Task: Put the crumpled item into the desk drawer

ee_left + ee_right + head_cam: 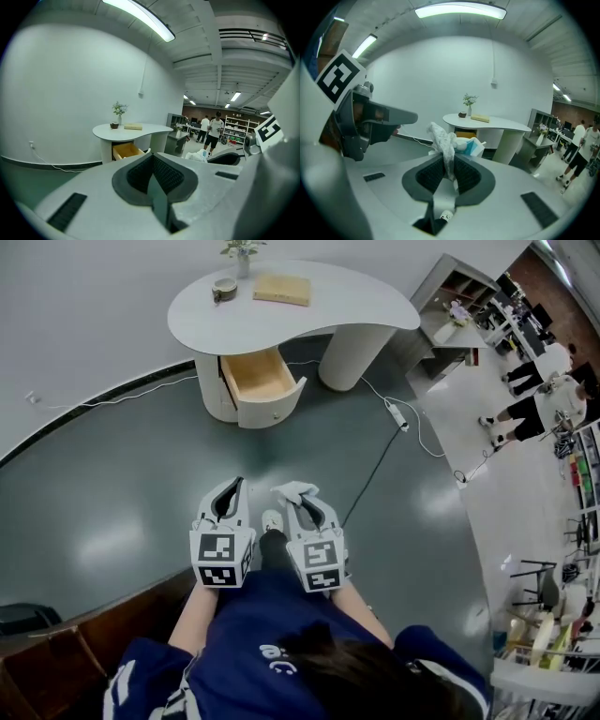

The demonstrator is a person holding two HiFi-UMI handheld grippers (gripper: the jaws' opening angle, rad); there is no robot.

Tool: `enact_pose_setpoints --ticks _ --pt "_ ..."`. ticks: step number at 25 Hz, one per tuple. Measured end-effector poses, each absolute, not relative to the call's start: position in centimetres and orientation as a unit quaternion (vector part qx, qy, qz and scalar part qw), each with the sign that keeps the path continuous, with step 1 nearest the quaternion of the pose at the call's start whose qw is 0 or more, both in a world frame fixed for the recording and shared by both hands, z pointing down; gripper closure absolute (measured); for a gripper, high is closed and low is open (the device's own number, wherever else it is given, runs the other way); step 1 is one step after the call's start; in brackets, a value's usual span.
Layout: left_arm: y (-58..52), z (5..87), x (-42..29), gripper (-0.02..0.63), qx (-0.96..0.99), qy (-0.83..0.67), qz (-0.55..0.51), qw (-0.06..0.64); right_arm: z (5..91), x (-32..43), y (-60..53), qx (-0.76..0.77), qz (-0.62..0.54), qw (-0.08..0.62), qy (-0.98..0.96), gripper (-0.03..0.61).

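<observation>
**Grey floor, open drawer ahead: a soft wad in the right-hand jaws**

Grey floor (122,493) stretches ahead of both sets of fingertips to a white curved desk (366,296) by the wall. Its wooden drawer (255,379) is pulled out, well beyond the tips. The right gripper (448,172) has its jaws nearly together, pinching the crumpled item (449,143). A thin neck of it is squeezed between the ribbed pads (468,177). The rest, white with a pale blue patch, billows up and forward past the fingertips. The left gripper (153,169) sits just beside it, jaws closed on each other with nothing between them.

The item looks like tissue or thin wrapping: very light, limp, easily squashed, not fragile, and unlikely to slip against the ribbing. The hold is on a narrow twist low in the wad, so most of its bulk hangs free beyond the tips and may flop or catch on the drawer's front edge. A grip nearer the middle of the bulk would be steadier, though this pinch looks enough for so light a thing. On release it may cling to one pad instead of dropping, so the tips should be over the drawer's cavity first.
</observation>
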State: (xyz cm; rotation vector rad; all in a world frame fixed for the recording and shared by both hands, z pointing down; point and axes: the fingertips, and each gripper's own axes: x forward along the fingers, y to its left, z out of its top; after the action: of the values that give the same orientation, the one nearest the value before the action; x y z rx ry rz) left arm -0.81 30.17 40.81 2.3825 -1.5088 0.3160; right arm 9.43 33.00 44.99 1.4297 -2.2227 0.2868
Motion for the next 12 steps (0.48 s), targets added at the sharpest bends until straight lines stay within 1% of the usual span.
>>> enact_pose_setpoints --ticks 7,12 --pt "25.8 40.8 1.6 0.611 0.827 -0.529 0.127 0.142 45.3 12.1 26.8 0.512 0.11 0.239 -0.818 0.515" --pt "22.2 41.7 2.1 0.609 0.821 -0.534 0.136 0.149 45.3 12.4 22.0 0.496 0.096 0.243 -0.828 0.515"
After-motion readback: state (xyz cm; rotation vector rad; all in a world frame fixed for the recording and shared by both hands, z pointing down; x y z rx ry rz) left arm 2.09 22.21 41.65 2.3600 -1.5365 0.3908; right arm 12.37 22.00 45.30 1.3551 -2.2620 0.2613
